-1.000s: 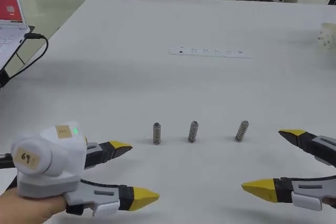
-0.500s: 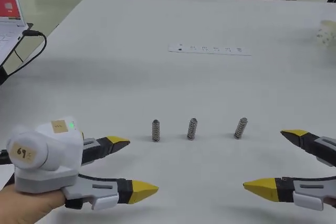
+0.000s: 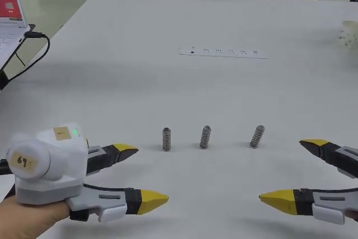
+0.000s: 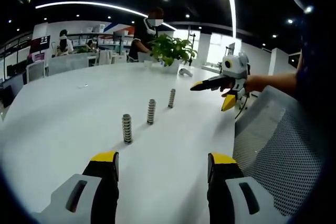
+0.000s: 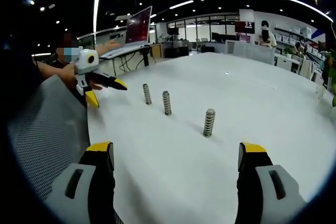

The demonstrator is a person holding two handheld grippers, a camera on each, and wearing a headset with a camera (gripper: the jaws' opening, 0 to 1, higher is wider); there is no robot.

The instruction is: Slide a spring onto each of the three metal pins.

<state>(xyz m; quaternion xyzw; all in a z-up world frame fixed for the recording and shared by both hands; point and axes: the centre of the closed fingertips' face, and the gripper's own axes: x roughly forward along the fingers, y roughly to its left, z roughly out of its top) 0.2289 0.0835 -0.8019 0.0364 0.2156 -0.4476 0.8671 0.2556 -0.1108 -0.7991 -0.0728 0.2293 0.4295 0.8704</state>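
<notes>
White surface (image 3: 224, 93), open office beyond. Three springs (image 3: 205, 137) stand upright in a row at centre, seemingly already over their pins. Left gripper (image 3: 152, 173) and right gripper (image 3: 280, 169) flank them on the near side, jaws spread, empty. I'd check seating gently, one spring at a time.

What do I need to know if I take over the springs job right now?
Left hand-held gripper: open, empty, near the left spring.
Right hand-held gripper: open, empty, near the right spring.
The middle spring stands between them; all three are upright in a row on the table.
Done: each pin seems to wear its spring, though the pins are hidden.
Left: probably nothing; just check.
</notes>
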